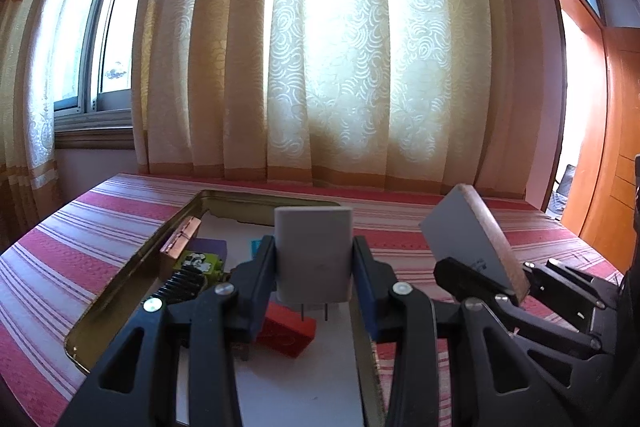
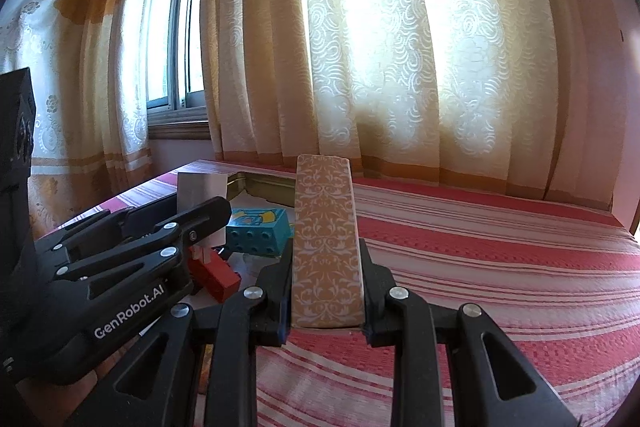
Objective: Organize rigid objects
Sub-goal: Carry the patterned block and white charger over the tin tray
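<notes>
Left gripper (image 1: 314,267) clamped on white charger (image 1: 314,251) above open tin (image 1: 120,279) (red block (image 1: 286,333), blue brick (image 2: 258,229) inside). Right gripper (image 2: 326,291) pinching patterned box (image 2: 326,239) over striped cloth (image 2: 500,259).

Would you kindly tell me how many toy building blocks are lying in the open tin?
3 visible: a red block nearest, under the white charger; a teal block farther back; a green block by the tin hinge. The grippers may hide others.
</notes>
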`<state>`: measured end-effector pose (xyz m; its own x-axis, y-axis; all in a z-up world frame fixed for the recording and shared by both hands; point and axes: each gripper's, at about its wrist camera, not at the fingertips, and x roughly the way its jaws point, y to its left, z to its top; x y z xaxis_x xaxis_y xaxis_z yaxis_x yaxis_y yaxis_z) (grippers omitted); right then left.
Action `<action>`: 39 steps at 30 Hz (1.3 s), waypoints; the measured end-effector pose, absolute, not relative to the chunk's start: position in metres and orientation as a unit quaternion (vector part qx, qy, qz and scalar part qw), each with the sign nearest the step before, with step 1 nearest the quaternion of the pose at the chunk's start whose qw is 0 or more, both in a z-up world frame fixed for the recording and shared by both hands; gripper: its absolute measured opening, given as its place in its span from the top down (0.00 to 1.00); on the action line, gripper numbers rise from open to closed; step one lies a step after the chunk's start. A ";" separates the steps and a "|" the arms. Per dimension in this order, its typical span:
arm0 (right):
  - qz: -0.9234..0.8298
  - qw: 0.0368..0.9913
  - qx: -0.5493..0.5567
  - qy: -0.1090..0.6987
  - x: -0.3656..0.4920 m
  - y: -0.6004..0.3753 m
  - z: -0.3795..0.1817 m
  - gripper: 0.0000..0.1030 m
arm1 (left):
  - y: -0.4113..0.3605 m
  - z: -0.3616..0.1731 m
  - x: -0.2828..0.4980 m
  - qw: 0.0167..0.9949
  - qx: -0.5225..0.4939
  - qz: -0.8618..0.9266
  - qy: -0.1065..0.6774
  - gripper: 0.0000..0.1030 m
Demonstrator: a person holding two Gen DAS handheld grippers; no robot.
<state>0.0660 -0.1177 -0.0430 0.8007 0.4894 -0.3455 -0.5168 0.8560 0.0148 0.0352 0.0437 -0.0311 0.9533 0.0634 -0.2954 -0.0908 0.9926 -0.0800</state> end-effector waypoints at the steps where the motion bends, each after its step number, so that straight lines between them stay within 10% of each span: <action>1: 0.267 0.948 -0.041 0.171 0.066 -0.117 -0.043 0.73 | 0.045 -0.031 0.035 0.987 -0.046 0.041 0.148 0.64; 39: 0.314 0.927 -0.076 0.191 0.076 -0.058 -0.045 0.73 | 0.102 -0.031 0.037 0.980 -0.053 0.087 0.173 0.64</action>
<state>0.0756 -0.0582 -0.0451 0.7302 0.5523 -0.4023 -0.6104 0.7918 -0.0207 0.0366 0.1017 -0.0315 0.9251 0.1515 -0.3482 -0.1878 0.9795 -0.0729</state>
